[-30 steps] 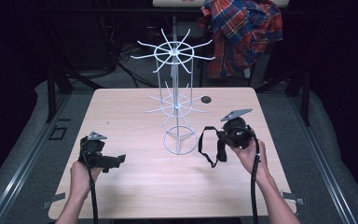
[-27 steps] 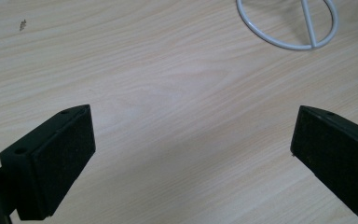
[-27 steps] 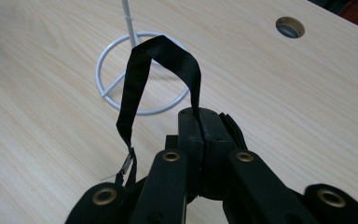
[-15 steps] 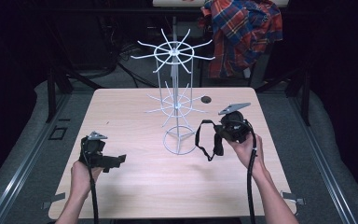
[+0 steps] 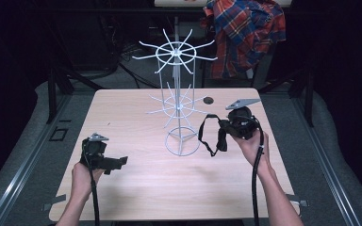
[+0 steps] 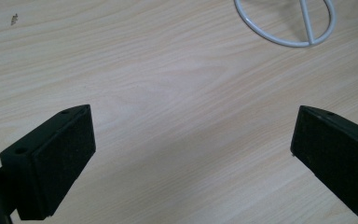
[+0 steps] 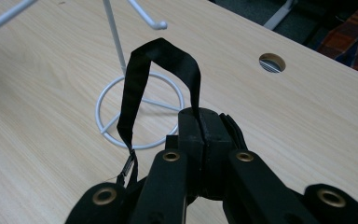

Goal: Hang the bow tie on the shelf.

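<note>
Left gripper (image 5: pixel 115 162) sits low near the table's (image 5: pixel 122 113) front-left, jaws spread wide over bare wood. At centre stands a white wire rack (image 5: pixel 179 101), prongs fanning outward. Right gripper (image 5: pixel 224 129), beside its base, is clamped on a black strap (image 7: pixel 161 79) that arches toward the rack.

Both grippers are being seen as all-black units, matte and chunky. The left gripper (image 5: pixel 104 159) is topped with a small grey three-cornered plate, and a black cable is being trailed from it down along the forearm. On the left gripper's own view, the fingers (image 6: pixel 56 161) are being shown as blocky black wedges with flat padded inner faces and small screw holes near the outer edges. The right gripper (image 7: pixel 200 135) is being carried with a bigger grey plate on top, and brass-coloured rivets are being shown along its black linkage arms. No sleeves are being worn; forearms are bare.
</note>
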The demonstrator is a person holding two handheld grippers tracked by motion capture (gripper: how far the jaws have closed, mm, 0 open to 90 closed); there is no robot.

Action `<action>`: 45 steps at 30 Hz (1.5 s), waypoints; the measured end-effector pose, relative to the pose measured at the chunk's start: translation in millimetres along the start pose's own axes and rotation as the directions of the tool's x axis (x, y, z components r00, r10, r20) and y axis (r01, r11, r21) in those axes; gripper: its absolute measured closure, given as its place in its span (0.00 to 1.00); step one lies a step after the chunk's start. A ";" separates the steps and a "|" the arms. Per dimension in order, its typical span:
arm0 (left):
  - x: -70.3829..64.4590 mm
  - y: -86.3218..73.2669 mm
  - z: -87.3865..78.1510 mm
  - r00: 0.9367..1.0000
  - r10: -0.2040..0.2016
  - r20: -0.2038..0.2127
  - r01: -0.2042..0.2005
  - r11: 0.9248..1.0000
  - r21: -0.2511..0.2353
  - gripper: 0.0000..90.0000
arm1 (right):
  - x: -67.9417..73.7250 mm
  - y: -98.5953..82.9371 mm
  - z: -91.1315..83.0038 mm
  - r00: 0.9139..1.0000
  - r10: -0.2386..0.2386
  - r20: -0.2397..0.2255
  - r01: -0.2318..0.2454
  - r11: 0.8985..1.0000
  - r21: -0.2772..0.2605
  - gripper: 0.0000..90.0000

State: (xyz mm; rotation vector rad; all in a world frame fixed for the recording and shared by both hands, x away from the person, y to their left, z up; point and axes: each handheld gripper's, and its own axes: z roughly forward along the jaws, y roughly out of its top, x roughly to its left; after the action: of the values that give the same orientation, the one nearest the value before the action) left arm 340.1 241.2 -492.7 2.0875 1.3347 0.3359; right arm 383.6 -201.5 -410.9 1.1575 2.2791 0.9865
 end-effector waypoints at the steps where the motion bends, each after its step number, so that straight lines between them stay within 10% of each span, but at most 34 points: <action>1: 0.0 0.0 -0.1 1.000 0.000 0.000 0.000 1.000 0.000 0.00 | -0.1 0.2 -1.3 1.000 0.001 -0.002 -0.001 1.000 -0.003 0.99; 45: -0.5 0.2 2.8 1.000 0.007 0.002 -0.007 1.000 0.026 0.00 | -1.1 13.0 -3.2 1.000 0.021 0.022 -0.020 0.998 -0.051 0.99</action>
State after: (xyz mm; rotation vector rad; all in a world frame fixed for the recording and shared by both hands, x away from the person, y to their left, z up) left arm 341.4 239.6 -494.7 2.1141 1.3372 0.3212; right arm 389.2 -198.4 -399.0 1.1674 2.2157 1.0277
